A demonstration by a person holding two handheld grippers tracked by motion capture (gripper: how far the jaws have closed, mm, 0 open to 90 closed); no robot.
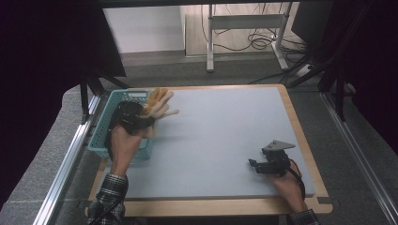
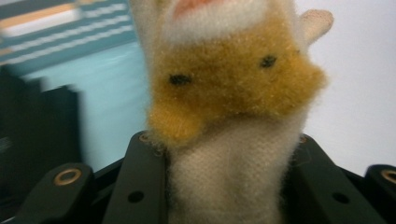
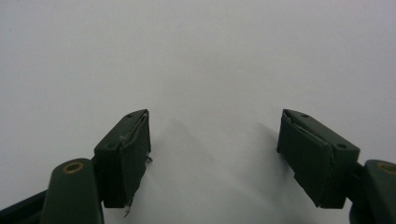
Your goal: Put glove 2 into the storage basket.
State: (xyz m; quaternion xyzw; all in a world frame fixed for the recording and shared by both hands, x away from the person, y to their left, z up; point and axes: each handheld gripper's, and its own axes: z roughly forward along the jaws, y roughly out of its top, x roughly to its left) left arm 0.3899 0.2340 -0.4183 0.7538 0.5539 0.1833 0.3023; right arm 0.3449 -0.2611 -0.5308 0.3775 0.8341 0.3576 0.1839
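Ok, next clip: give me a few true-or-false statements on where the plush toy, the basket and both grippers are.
1. The left gripper is clamped on a tan and white plush toy. True.
2. The plush toy lies flat on the table. False: it is held up in the air by the turquoise basket.
3. The right gripper has its jaws apart with nothing between them. True.
4. The turquoise basket stands at the table's right edge. False: it is at the left edge.
5. The right gripper is over the basket. False: it rests low on the table's right side.
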